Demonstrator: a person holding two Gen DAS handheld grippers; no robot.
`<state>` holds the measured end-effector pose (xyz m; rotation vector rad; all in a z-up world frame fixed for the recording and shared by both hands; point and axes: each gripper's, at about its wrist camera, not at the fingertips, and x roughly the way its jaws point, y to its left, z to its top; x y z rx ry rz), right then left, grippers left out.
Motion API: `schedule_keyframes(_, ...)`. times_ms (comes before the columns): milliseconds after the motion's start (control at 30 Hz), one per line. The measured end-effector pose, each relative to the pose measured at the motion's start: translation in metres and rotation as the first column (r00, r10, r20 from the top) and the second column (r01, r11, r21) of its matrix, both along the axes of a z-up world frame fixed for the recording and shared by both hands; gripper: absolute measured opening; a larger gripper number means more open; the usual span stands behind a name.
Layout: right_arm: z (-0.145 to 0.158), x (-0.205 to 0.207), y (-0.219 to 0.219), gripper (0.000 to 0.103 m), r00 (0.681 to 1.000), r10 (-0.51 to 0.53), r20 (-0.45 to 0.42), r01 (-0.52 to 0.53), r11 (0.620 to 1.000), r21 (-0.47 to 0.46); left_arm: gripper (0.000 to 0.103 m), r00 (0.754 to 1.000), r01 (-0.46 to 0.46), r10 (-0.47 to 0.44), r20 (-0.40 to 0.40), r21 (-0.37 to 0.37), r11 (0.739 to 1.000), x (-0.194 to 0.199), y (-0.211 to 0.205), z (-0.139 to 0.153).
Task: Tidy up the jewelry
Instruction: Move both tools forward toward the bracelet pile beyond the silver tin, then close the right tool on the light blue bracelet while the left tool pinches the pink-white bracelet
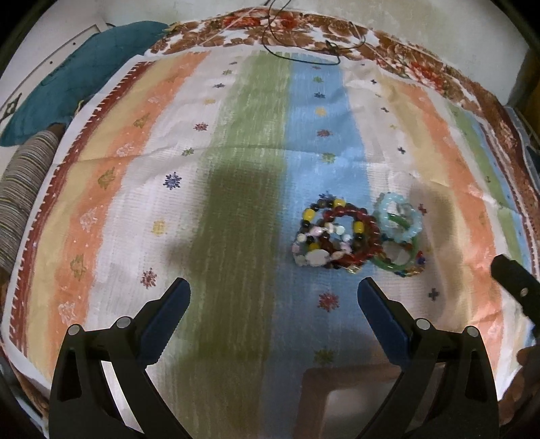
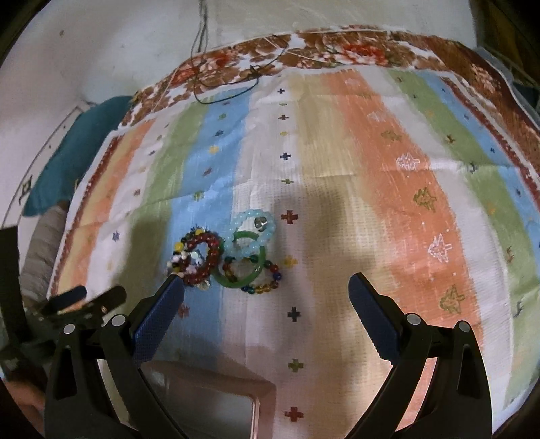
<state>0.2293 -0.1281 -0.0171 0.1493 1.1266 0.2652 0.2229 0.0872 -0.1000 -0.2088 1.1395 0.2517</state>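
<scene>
Bracelets are piled untouched mid-cloth: dark red beaded bracelet (image 2: 206, 260), pale blue beaded bracelet (image 2: 249, 233), green glass bangle (image 2: 251, 273). Left gripper (image 1: 274, 297) and right gripper (image 2: 266, 292) are spread wide, nothing held. Sorting is judged not started; one piece must be singled out next.

A striped cloth (image 1: 236, 169) in peach, green, blue and white, dotted with little stars and crosses, covers the bench. Beneath it lies a brown flowered cloth (image 1: 303, 30), showing along the far edge. A thin black cord (image 1: 303, 55) loops across that border. Off to the left sits a teal cushion (image 1: 84, 74), with a striped grey roll (image 1: 23, 189) just beside it.
</scene>
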Motion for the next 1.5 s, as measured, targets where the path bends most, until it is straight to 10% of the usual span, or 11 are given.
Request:
schedule_keyframes(867, -0.049, 0.044, 0.013, 0.098, 0.991, -0.072, -0.117, 0.078, 0.996, 0.044, 0.096, 0.999, -0.012, 0.011, -0.051, -0.023, 1.0, 0.03, 0.02, -0.041)
schedule_keyframes(1500, -0.085, 0.069, 0.016, 0.053, 0.974, -0.098, -0.206, 0.121, 0.987, 0.101, 0.096, 0.997, 0.028, -0.032, -0.077, -0.044, 0.999, 0.035, 0.022, -0.059)
